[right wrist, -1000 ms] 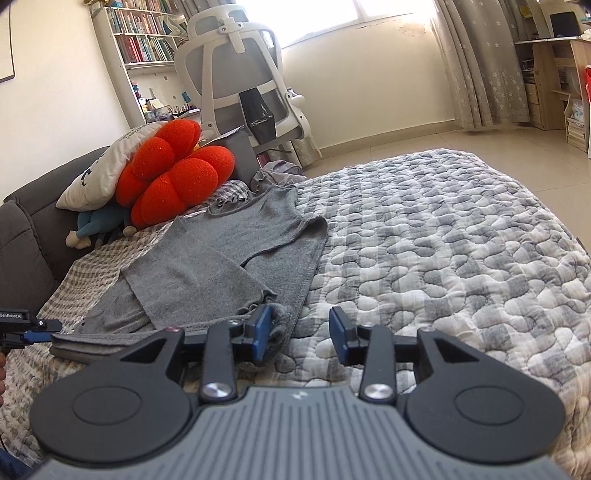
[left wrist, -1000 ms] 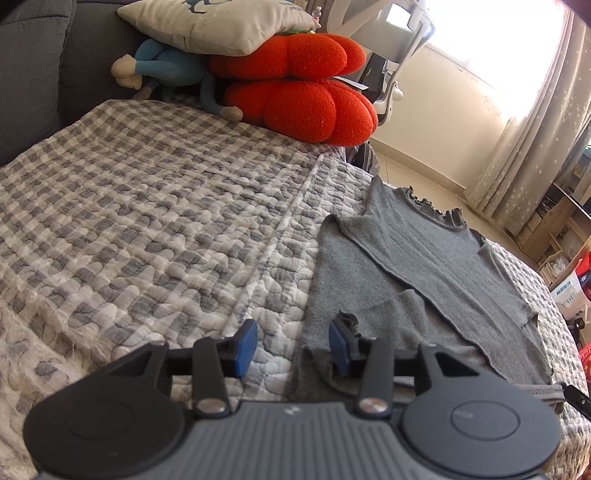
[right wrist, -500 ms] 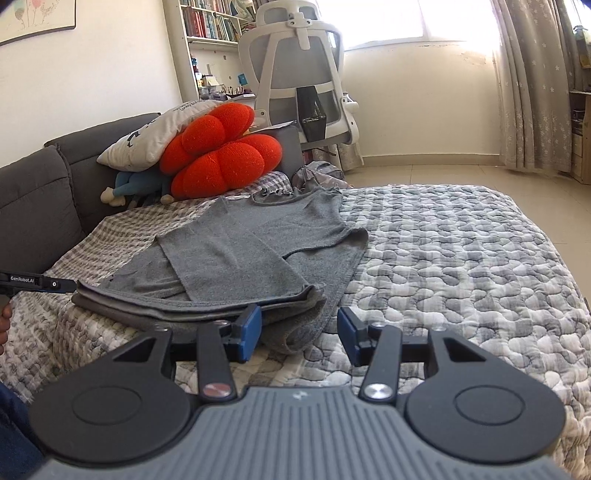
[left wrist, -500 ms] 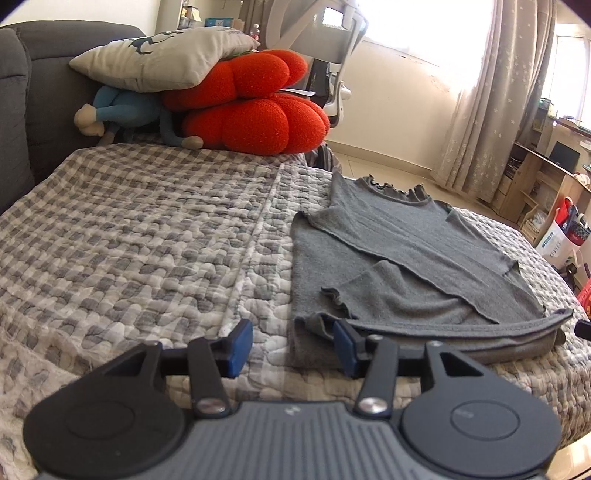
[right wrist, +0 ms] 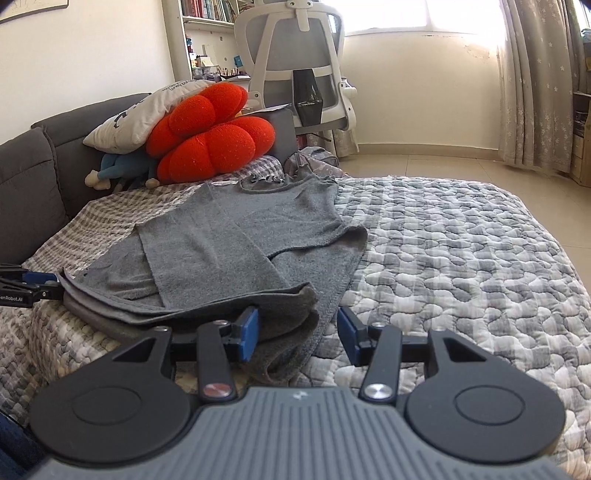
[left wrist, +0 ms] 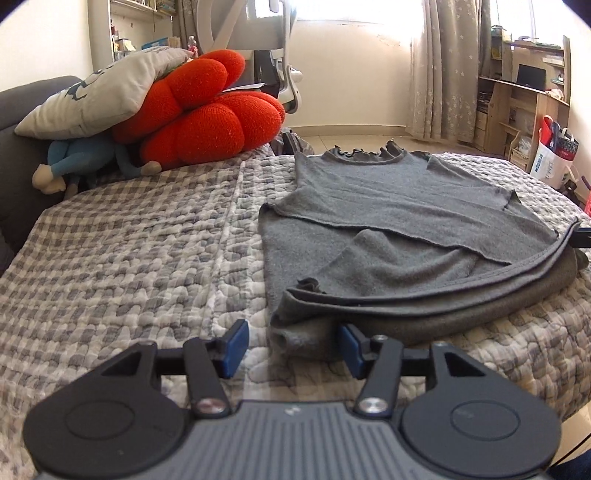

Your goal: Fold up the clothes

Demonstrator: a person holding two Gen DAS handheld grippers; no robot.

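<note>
Sweater [left wrist: 406, 221] hem btwn both part-open grippers, left [left wrist: 291, 349] & right [right wrist: 297, 336]; bookshelf [right wrist: 207, 11] only in right view.

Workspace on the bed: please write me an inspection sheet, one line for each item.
Surface: quilted grey-and-white bed cover, wrinkled but flat.
Job's things: one grey sweater, sleeves folded in across the body, hem doubled at the near edge.
Clutter: red cushion, white pillow and blue plush toy piled at the head end, apart from the sweater.
Grippers: left tool and right tool each stand open at a hem corner; the left jaws have just been opening, cloth between them unpinched.
Cables: nothing seen.
Surroundings: office chair, curtain, bookshelf, wooden desk.
</note>
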